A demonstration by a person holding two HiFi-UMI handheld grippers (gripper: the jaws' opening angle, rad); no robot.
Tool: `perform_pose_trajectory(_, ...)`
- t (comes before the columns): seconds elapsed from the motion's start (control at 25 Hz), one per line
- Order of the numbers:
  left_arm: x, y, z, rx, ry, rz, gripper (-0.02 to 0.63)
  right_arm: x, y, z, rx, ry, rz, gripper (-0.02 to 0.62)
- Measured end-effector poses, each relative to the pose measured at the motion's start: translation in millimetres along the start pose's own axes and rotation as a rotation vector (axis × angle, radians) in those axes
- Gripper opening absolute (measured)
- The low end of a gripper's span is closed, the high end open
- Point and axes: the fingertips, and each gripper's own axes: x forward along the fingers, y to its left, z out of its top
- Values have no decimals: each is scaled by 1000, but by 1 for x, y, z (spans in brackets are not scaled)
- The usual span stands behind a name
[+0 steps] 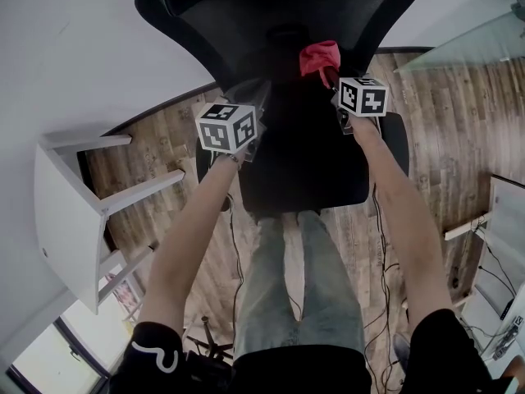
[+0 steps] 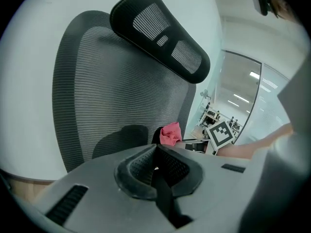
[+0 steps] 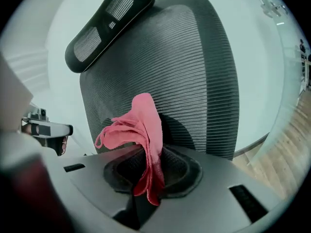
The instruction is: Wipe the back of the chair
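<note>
R gripper [image 3: 148, 181] fingers pinch pink cloth [image 3: 143, 125] near mesh backrest [image 3: 194, 67]. L gripper [image 2: 156, 174] fingers pressed together, empty. Risk: cloth may snag on mesh, pull free.

white stool [image 1: 74, 212] at l. on wood floor [image 1: 459, 138]; blk cables [image 1: 233, 240] across floor

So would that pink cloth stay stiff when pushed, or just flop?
Probably floppy: the pink cloth bunches and sags in loose folds above the right tool pinching it. Likely light too, since that one small pinch holds it all.
</note>
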Motion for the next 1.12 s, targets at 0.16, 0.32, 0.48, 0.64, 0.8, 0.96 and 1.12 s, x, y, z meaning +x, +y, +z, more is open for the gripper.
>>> perform_pose_trajectory(0.16, 12, -13, 0, 3, 6, -9, 25, -8, -16, 0, 6, -2, -10, 87)
perform_pose_trajectory(0.32, 28, -28, -1, 8, 15, -18, 25, -14, -37, -3, 20, -2, -9, 87)
perform_pose_trajectory(0.48, 41, -40, -2, 15, 26, -29, 25, -21, -55, -4, 30, -8, -16, 87)
perform_pose_trajectory(0.64, 54, -51, -6, 27, 40, -42, 25, -26, -71, -8, 44, -11, -20, 87)
perform_pose_trajectory(0.8, 65, -57, -5, 32, 48, -51, 25, -31, -82, -9, 49, -11, -26, 89)
perform_pose_trajectory(0.96, 75, -62, -4, 34, 53, -64, 25, -35, -93, -10, 41, -14, -38, 91)
perform_pose_trajectory(1.12, 83, -66, -5, 34, 61, -77, 25, -37, -98, -11, 42, -12, -44, 92)
